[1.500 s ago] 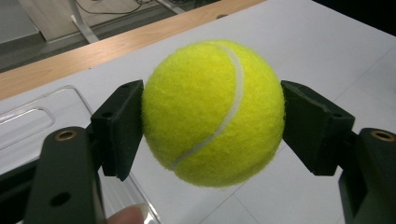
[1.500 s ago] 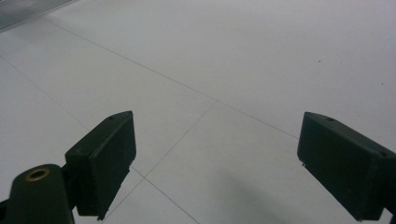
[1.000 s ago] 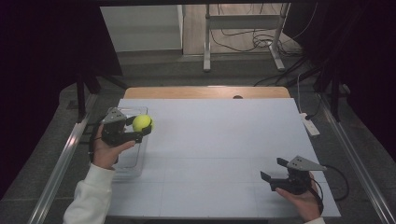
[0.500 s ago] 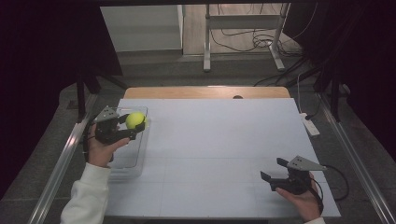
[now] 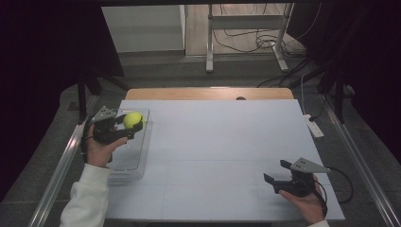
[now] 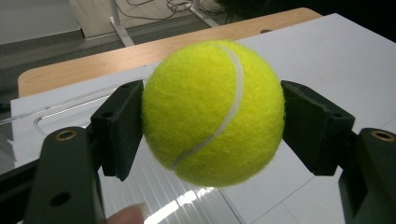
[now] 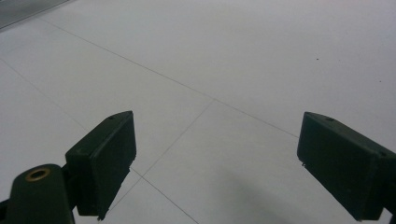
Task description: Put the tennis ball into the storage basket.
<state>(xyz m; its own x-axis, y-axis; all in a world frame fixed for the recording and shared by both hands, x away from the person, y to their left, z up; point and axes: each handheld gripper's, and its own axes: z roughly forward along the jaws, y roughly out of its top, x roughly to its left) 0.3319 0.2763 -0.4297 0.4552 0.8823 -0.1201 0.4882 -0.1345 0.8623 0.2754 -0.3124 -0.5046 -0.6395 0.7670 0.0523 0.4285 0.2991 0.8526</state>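
Item: tennis ball (image 5: 133,119), yellow-green, one white seam curving across the near face. It is sitting between the jaws of the left gripper (image 5: 128,124), which is pinching it from both sides at about its widest line; in the left gripper view the two black pads are pressing flat against the felt, with the ball (image 6: 213,112) bulging above and below them. A ball has no long axis, so orientation is not mattering here.

Location: the ball is being held clear of the surface (image 5: 227,142), over the far end of a clear plastic tray (image 5: 130,163) that is lying along the left edge. In the high view it is showing just inside the tray's far rim; how high above the tray floor cannot be told from these views.

Governing relation: the tray is lying directly beneath and toward the person from the held ball. Judged from this, a placement would be calling for a descent, with perhaps a small draw back toward the tray's middle, and little sideways travel.

Second item: right gripper (image 5: 282,177), resting at the near right of the surface, well apart from ball and tray. Its jaws are standing spread with nothing between them, only bare white surface (image 7: 224,70) ahead. The left hand (image 5: 99,150) is by far the nearer to the work; the right hand (image 5: 307,201) is idling.
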